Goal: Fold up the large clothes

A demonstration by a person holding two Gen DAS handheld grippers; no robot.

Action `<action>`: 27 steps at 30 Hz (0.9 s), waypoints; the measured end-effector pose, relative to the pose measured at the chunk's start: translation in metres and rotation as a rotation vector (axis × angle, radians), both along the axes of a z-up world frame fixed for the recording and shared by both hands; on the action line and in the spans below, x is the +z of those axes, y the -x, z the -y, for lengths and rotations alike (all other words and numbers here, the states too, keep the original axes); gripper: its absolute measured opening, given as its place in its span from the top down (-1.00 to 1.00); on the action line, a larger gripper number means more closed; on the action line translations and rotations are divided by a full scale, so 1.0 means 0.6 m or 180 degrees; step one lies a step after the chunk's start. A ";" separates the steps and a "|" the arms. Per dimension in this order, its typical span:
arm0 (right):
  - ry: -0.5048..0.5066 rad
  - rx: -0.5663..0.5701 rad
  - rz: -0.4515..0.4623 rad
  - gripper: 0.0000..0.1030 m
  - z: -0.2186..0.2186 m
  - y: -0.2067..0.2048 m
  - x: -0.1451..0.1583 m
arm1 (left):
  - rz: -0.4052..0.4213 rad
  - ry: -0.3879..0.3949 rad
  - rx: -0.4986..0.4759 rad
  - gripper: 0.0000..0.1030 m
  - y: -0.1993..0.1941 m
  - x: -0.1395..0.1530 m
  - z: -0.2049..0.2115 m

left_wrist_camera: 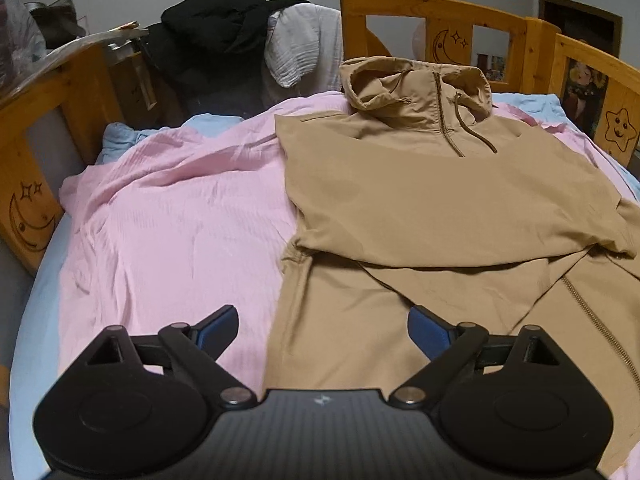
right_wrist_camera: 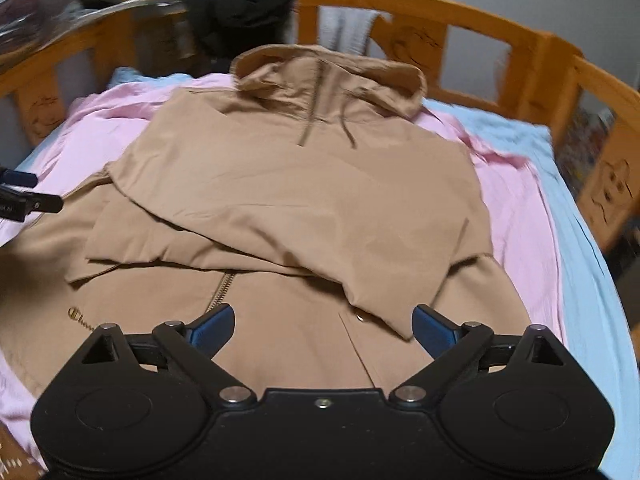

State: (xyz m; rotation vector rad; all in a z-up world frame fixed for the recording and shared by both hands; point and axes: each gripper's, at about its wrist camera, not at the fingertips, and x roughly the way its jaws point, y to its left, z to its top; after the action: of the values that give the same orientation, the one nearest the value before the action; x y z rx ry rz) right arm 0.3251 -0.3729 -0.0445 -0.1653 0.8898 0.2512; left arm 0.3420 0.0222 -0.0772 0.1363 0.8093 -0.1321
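— Jacket [left_wrist_camera: 440,208] status?
— Tan, hooded, zipped; I see it lying on the pink sheet [left_wrist_camera: 180,220], both sleeves folded across its front, hood at the far end.
— Grippers?
— Left gripper [left_wrist_camera: 323,330] and right gripper [right_wrist_camera: 323,330] both spread wide, holding nothing, near its hem.

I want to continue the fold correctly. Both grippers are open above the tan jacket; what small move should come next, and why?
Probably lower the left gripper onto the tan jacket's near hem to fold it up: both sleeves already lie across the chest and the lower part is flat.
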 end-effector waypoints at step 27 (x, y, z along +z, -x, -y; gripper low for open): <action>0.1135 0.0120 0.0481 -0.89 -0.116 -0.212 0.156 | 0.0240 0.0352 0.0073 -0.93 -0.170 0.050 0.036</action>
State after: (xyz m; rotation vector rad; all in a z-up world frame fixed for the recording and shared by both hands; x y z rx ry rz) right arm 0.4521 -0.3035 0.0489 -0.5257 0.7759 0.1110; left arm 0.4442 0.0007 -0.0471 0.0275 0.7265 -0.1489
